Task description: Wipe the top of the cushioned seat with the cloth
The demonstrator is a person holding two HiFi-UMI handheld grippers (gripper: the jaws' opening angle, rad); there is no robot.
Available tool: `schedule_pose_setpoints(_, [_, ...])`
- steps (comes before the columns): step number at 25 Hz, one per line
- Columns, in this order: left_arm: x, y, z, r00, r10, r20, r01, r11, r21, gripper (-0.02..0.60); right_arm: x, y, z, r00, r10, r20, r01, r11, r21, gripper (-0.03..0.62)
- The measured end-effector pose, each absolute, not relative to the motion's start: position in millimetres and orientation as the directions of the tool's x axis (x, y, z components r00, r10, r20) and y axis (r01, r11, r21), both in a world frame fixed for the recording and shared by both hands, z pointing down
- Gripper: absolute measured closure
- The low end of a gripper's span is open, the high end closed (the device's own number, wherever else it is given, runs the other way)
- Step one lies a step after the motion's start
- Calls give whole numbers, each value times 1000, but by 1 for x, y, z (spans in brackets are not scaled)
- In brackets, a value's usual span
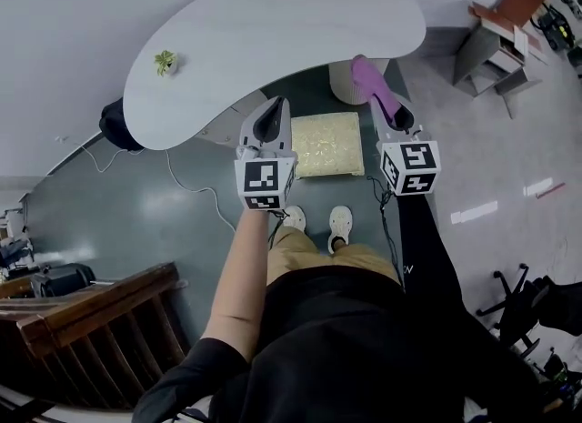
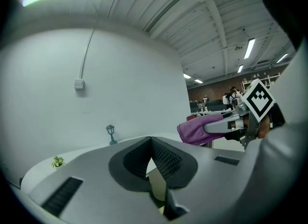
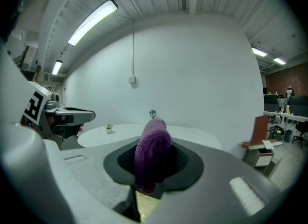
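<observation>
Purple cloth: pinched in the jaws of the right gripper, a rolled wad standing out past the tips.
Left gripper: jaws pressed together on nothing, held level beside the right one, a little apart.
Seat: gold cushion, well below and between both pairs of jaws. A sliver of it shows under each pair. The cloth is not touching it.
Tabletop: white and curved, ahead of the jaws, beyond the seat's far edge. A small plant sits on it, off to the left of the left jaws.
Step in hand: by my reading, bringing the cloth down to the seat; no wiping contact yet.
Doing it well: tip the right jaws downward so the loose wad meets the cushion before the jaw tips do. Land at a far corner and press lightly, since the padding will likely give. Draw overlapping straight passes toward the near edge.
Grip: keep the pinch firm, or drag may pull the cloth out.
Left's part: stay out of the wiping path, or steady the seat's edge if it slides.
</observation>
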State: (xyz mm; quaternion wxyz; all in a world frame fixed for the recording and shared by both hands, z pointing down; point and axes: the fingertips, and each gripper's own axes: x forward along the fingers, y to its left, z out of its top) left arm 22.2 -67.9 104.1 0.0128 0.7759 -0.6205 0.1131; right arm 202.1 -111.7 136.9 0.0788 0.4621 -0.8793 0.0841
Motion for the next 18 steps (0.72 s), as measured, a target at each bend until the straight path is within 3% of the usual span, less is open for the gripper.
schedule_pose_setpoints(10, [19,-63,39,200,-976,86,-967,-211,-141,581,197,-101,91,-560,-813,157,-822,569,13,514])
schedule_pose_setpoints(18, [12,-53,34,175,-982,68,-976,-182,-123,581,205,-104,89,-543,-825,157,-834,551,12,514])
